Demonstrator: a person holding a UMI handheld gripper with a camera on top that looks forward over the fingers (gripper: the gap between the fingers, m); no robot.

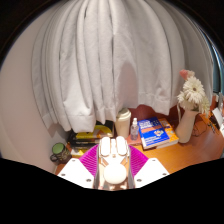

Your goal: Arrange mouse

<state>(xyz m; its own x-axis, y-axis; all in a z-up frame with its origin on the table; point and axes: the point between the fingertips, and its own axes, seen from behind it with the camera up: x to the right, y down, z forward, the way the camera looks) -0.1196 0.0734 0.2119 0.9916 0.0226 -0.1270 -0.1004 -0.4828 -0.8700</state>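
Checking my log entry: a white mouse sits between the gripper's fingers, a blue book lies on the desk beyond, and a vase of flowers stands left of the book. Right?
Not quite. In the gripper view the vase of flowers stands right of the blue book, not left. The white mouse between the fingers is correct.

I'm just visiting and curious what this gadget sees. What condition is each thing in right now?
Gripper: shut on the mouse.
Mouse: white, held between the pink pads, off the table.
Bottle: upright, capped.
Book: lying flat, closed.
Vase: upright, holding flowers.
Curtain: drawn closed.
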